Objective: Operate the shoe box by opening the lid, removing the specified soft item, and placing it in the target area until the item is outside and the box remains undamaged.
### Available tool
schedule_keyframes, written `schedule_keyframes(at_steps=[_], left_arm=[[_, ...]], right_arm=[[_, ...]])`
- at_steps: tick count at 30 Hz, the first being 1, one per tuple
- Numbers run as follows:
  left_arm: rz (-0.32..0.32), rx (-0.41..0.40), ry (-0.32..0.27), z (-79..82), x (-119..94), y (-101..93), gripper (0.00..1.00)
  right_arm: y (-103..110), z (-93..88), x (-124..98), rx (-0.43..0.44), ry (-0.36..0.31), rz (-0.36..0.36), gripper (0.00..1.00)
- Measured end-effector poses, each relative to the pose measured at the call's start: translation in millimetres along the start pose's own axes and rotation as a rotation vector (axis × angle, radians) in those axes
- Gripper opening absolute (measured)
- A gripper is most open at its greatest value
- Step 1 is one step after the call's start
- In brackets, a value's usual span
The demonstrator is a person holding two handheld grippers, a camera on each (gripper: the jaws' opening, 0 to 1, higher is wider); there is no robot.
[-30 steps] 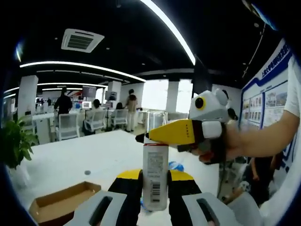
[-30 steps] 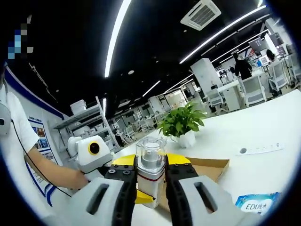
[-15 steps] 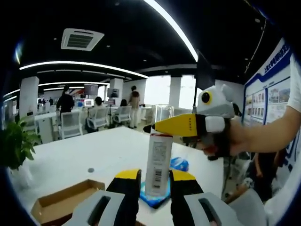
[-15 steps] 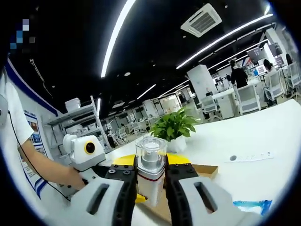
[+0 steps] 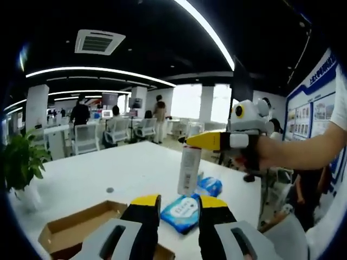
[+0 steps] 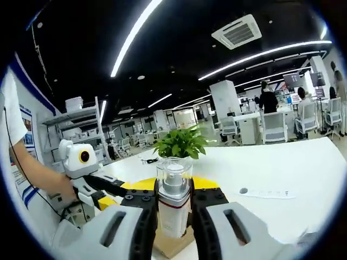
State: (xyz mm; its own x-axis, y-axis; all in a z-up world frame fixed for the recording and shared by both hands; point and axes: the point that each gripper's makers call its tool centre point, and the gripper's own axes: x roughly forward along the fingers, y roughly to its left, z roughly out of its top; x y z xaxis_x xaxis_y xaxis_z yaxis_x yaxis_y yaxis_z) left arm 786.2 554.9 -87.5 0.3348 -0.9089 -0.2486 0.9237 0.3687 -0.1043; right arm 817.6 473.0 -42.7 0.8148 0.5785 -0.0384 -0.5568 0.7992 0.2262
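My right gripper [image 6: 173,201] is shut on a white bottle with a clear cap [image 6: 173,187]. In the left gripper view that bottle [image 5: 188,170] hangs upright over the white table [image 5: 108,173], pinched near its top by the right gripper's yellow jaws [image 5: 191,145]. My left gripper [image 5: 179,205] stands open at the bottom with nothing between its jaws. A blue soft wipes pack [image 5: 183,210] lies just beyond its tips. The open cardboard box [image 5: 76,233] sits at the lower left, and its edge [image 6: 172,247] shows below the bottle. A hand holds the left gripper [image 6: 116,189] at the left.
A second blue pack [image 5: 210,186] lies behind the bottle. A potted plant [image 6: 181,143] stands on the table, seen also as the plant [image 5: 19,162] at the left edge. A white strip [image 6: 268,193] lies on the table. Chairs, desks and people fill the far office.
My left gripper has let go of the bottle. The right gripper has carried it up and away from the left jaws, out over the table. Both views have swung.
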Motion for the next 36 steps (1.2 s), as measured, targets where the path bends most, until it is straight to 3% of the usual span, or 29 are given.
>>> schedule_keyframes(at_steps=[7,16,27,36], left_arm=[[-0.026,0.076,0.105,-16.4,-0.3,-1.2,0.32],[-0.044,0.077,0.195,-31.6,1.6,0.9,0.38],[-0.012,0.050,0.199,-31.3,2.7,20.5,0.38],[-0.018,0.035,0.231,-44.1,5.6,14.8,0.38]], right_arm=[[-36.6,-2.3,-8.8,-0.039,0.021,-0.062,0.19],[-85.9,-14.2,-12.6,-0.089,0.056,-0.135,0.19],[-136.0,-38.4,-12.6,-0.114,0.079,-0.204,0.19],[-169.4,-64.1,-17.0,-0.131,0.091,-0.270,0.19]])
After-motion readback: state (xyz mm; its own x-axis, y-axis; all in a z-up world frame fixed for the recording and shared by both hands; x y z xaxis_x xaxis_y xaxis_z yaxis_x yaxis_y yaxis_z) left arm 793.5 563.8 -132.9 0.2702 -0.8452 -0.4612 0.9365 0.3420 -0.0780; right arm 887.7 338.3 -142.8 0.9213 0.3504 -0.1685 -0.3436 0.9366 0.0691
